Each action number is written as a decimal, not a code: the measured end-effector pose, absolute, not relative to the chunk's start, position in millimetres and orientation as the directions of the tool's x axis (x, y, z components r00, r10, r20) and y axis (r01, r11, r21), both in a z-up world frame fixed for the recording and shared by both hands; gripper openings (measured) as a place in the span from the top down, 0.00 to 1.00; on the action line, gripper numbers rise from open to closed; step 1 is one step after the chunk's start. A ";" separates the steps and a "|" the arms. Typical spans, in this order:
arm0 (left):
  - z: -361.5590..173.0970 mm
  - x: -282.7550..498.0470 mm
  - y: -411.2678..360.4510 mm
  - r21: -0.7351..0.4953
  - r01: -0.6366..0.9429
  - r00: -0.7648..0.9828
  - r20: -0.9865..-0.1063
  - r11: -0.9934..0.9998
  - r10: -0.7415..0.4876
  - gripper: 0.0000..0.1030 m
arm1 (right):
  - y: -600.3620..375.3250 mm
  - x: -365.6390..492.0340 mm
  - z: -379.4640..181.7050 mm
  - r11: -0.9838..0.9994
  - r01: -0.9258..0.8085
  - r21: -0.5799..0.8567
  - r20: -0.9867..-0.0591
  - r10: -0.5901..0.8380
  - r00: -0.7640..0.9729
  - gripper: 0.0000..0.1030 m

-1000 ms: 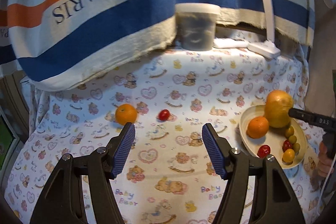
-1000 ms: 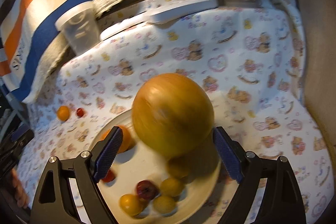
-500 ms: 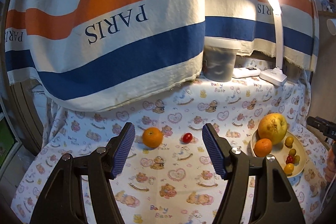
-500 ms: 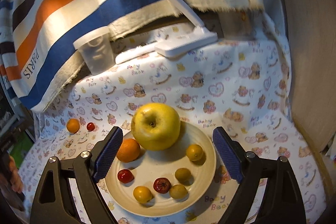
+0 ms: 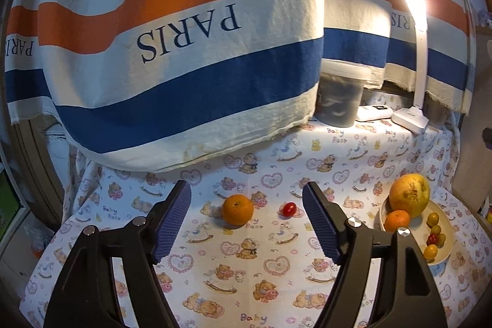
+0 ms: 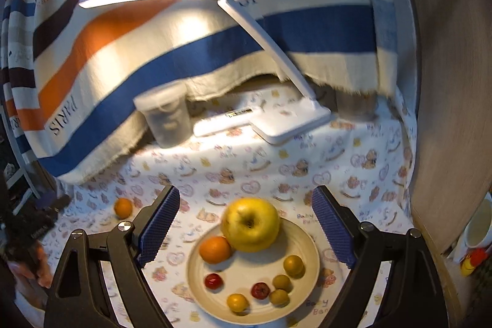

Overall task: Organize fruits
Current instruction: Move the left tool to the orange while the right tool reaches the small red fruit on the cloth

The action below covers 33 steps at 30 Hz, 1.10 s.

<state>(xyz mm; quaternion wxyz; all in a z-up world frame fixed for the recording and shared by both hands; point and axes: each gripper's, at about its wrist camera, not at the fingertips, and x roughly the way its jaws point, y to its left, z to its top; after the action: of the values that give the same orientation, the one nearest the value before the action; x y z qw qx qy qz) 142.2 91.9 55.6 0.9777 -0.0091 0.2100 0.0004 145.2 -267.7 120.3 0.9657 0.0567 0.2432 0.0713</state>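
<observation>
A cream plate holds a big yellow apple, an orange and several small red and yellow fruits. My right gripper is open and empty, raised above the plate. In the left wrist view the plate sits at the right with the apple on it. A loose orange and a red cherry tomato lie on the bear-print cloth. My left gripper is open and empty, above and behind them. The loose orange also shows in the right wrist view.
A striped PARIS towel hangs over the back. A lidded plastic tub, a white desk lamp and a flat white device stand at the back. A wooden panel bounds the right side.
My right gripper let go of the apple, which now rests on the plate, and pulled up and back. My left gripper also drew back and up from the loose orange and tomato.
</observation>
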 end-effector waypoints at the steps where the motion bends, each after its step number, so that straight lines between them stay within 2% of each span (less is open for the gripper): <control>1: 56.8 144.3 93.4 -0.021 -0.003 0.911 -0.413 1.000 -0.006 0.28 | -263.8 145.8 126.8 0.984 -0.116 0.136 -0.464 0.166 0.870 0.14; 6: 65.7 161.5 90.2 0.002 0.013 0.915 -0.404 1.000 -0.011 0.28 | -242.3 153.9 161.2 0.992 -0.074 0.101 -0.432 0.111 0.895 0.14; 10: 61.9 185.6 86.0 0.023 0.033 0.913 -0.408 0.999 -0.021 0.28 | -198.5 166.3 166.4 0.997 -0.072 -0.001 -0.394 0.066 0.917 0.14; 14: 41.1 223.9 95.5 -0.022 -0.001 0.879 -0.477 1.000 -0.010 0.28 | -167.4 202.4 136.2 0.988 -0.112 0.105 -0.471 0.149 0.870 0.14; 18: 14.2 248.5 110.0 -0.064 -0.027 0.845 -0.535 0.998 -0.012 0.28 | -126.7 239.1 96.1 0.985 -0.145 0.089 -0.531 0.171 0.830 0.14; 21: -4.3 260.7 122.0 -0.087 -0.057 0.813 -0.582 0.995 -0.004 0.28 | -100.4 264.0 56.8 0.962 -0.213 0.170 -0.597 0.273 0.754 0.14; 24: -19.8 267.7 131.7 -0.126 -0.049 0.783 -0.621 0.991 -0.040 0.28 | -85.1 279.3 22.7 0.936 -0.263 0.233 -0.623 0.351 0.699 0.15; 28: -31.0 276.5 139.2 -0.181 -0.049 0.757 -0.649 0.982 -0.082 0.29 | -82.8 295.7 -16.5 0.897 -0.276 0.345 -0.620 0.439 0.651 0.23; 31: -38.7 290.7 138.2 -0.217 -0.024 0.712 -0.689 0.976 -0.136 0.29 | -74.6 302.4 -30.9 0.912 -0.299 0.281 -0.662 0.409 0.627 0.27; 33: -40.8 299.8 134.7 -0.179 -0.038 0.691 -0.715 0.983 -0.104 0.29 | -73.7 303.0 -35.3 0.913 -0.296 0.282 -0.661 0.409 0.629 0.27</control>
<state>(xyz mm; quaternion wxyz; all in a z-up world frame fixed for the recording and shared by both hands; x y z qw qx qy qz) 299.8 134.7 -40.8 0.9151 -0.0902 0.3927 -0.0180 303.0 -73.7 -35.3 0.8995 0.0734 0.3837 0.1959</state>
